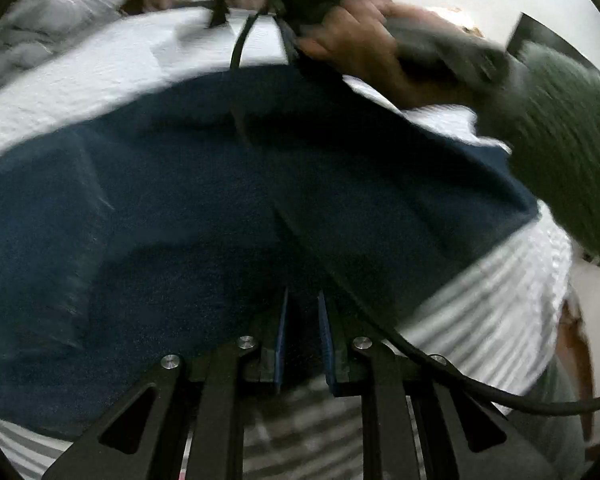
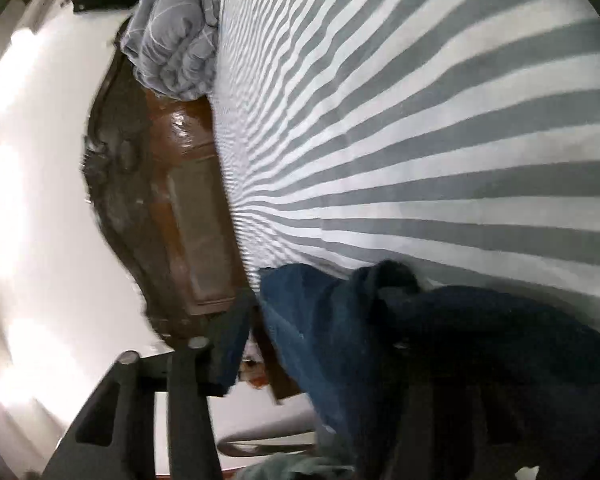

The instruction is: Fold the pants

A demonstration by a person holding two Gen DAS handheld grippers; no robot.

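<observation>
- The pants (image 1: 228,184), dark blue, lie spread on the striped bed (image 2: 440,120)
- Our left gripper (image 1: 304,312) is pinched nearly closed on their near edge
- Our right gripper (image 2: 320,344) sits at the far edge with cloth bunched over it; the right hand (image 1: 360,52) shows in the left view; whether its jaws pinch the cloth we cannot tell
- We judge a fold is under way, both ends in hand
- Next we need a firm right grasp, then carry one end over the other, edges matched
</observation>
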